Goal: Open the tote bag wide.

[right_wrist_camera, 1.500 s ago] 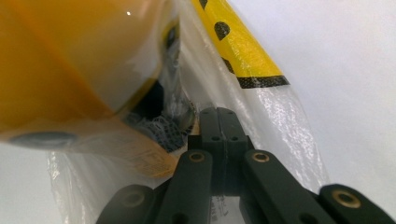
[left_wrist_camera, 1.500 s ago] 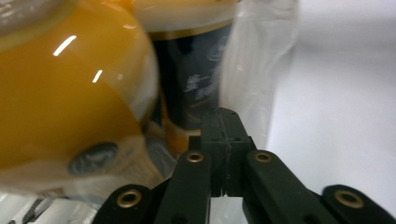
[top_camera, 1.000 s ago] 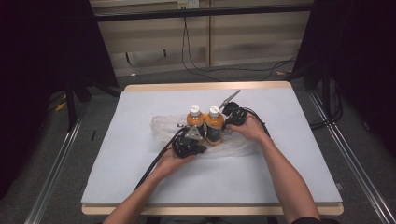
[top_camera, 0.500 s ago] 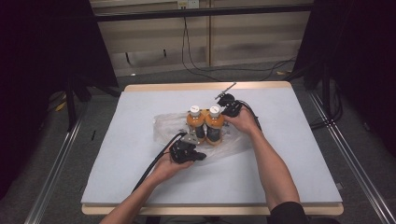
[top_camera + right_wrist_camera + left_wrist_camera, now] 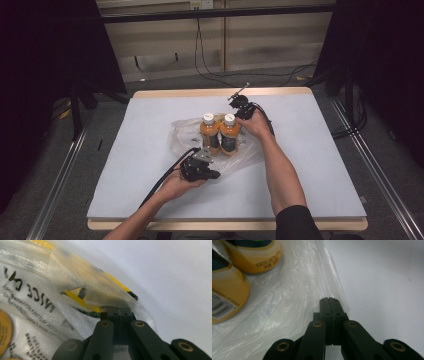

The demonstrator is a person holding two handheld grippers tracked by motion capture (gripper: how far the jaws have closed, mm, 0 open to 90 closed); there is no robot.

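Two orange drink bottles [image 5: 210,132] [image 5: 229,134] with white caps stand upright side by side on a clear plastic bag [image 5: 185,132] at the middle of the table. My left gripper [image 5: 215,175] lies at the bag's near edge, shut on the film. In the left gripper view its jaws [image 5: 329,300] meet on the bag's edge [image 5: 287,297], with the bottle bases [image 5: 254,257] to the upper left. My right gripper [image 5: 239,111] sits just behind and right of the bottles. In the right gripper view it [image 5: 117,308] is shut on printed bag film [image 5: 37,310] draped over its tips.
The white table top [image 5: 320,165] spreads wide on every side of the bag. Black cables trail from both grippers, one curling off the near edge [image 5: 160,187]. Dark stands and floor cables sit beyond the far edge [image 5: 210,75].
The left gripper has drawn toward the near edge with the bag's edge. The right gripper has moved toward the far side, behind the bottles. The bottles stay upright.
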